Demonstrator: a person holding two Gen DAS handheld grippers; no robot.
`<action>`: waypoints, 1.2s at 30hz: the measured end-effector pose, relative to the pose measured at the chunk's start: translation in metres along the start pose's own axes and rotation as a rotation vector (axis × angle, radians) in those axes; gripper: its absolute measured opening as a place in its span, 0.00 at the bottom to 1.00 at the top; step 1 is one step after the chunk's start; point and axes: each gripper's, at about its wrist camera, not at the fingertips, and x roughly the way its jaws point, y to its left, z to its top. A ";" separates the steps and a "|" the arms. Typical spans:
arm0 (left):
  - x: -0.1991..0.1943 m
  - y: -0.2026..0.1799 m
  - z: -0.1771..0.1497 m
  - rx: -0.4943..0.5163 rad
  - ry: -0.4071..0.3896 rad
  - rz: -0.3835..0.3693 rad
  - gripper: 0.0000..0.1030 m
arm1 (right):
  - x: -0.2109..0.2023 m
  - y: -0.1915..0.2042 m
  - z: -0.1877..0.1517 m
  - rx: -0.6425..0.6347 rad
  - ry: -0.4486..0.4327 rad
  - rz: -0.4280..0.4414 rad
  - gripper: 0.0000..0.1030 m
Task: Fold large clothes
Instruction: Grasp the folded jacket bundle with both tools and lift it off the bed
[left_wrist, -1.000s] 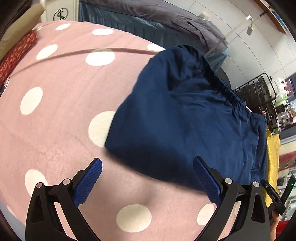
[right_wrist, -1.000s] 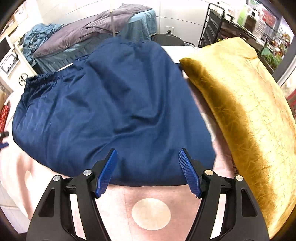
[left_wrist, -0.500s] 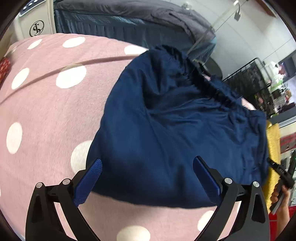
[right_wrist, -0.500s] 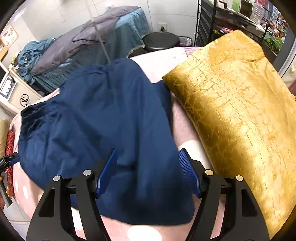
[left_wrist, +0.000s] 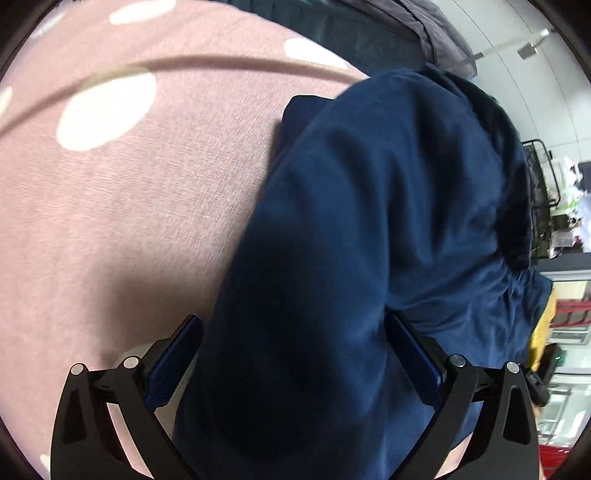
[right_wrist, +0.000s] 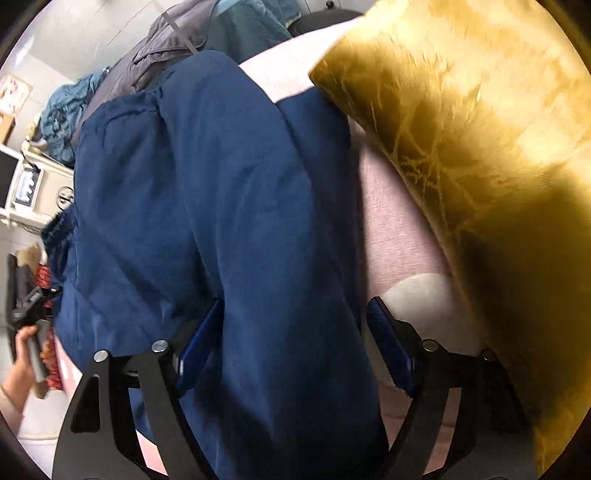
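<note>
The dark navy gathered-waist garment (left_wrist: 369, 236) lies bunched on the pink polka-dot bedspread (left_wrist: 122, 206), just left of the crinkled gold velvet pillow (right_wrist: 480, 147). The left gripper (left_wrist: 291, 354) and right gripper (right_wrist: 295, 332) each straddle its near edge, jaws apart, nothing clamped. Folding looks barely begun: cloth is rumpled, with no neat fold visible.

Both hand-held grippers reach forward with their jaws spread wide. The left gripper (left_wrist: 291, 354) shows black arms and blue pads (left_wrist: 173, 363) set well apart, dark cloth lying in the gap between them. The right gripper (right_wrist: 295, 343) is spread the same way, its blue pads (right_wrist: 388, 350) parted. A hand (right_wrist: 22, 350) grips a handle at the right view's left edge.
</note>
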 end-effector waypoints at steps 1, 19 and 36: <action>0.003 0.000 0.002 0.014 0.005 -0.007 0.95 | 0.002 -0.001 0.001 0.003 0.004 0.016 0.81; 0.010 -0.049 0.007 0.029 -0.013 -0.089 0.76 | 0.001 0.042 -0.002 -0.107 0.001 0.005 0.35; -0.133 -0.073 -0.107 0.183 -0.001 -0.242 0.24 | -0.136 0.061 -0.136 -0.023 0.036 0.400 0.23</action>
